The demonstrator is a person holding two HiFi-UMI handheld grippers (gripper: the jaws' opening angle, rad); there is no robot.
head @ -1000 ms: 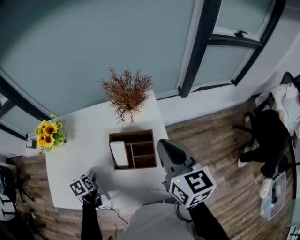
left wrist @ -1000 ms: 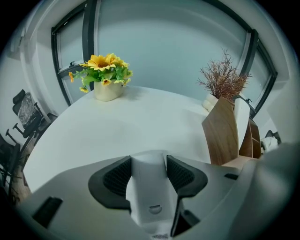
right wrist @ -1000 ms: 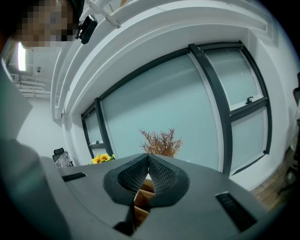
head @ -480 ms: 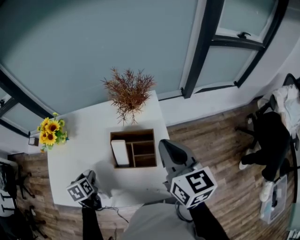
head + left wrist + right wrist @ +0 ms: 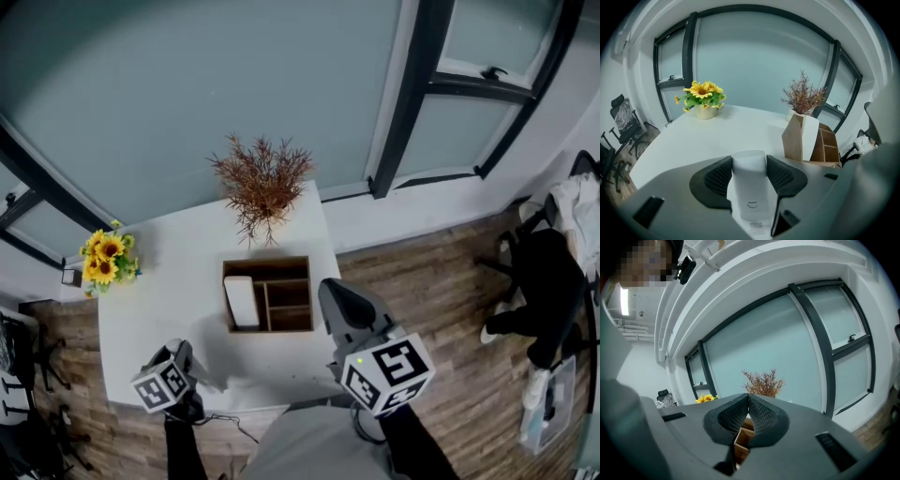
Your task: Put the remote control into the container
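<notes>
A white remote control sits lengthwise between the jaws of my left gripper, whose black ribbed pads press on its sides. In the head view the left gripper hovers over the near left corner of the white table. The wooden container with several compartments stands mid-table, with a white block in its left compartment. It also shows to the right in the left gripper view as the container. My right gripper is shut with nothing in it and sits just right of the container.
A pot of sunflowers stands at the table's left edge and a vase of dried twigs at the back by the window. A cable trails off the near edge. A person in dark clothes stands on the wooden floor at the right.
The left gripper, still holding the remote, has lifted and drifted slightly toward the table's near left corner. The right gripper has stayed where it was.
</notes>
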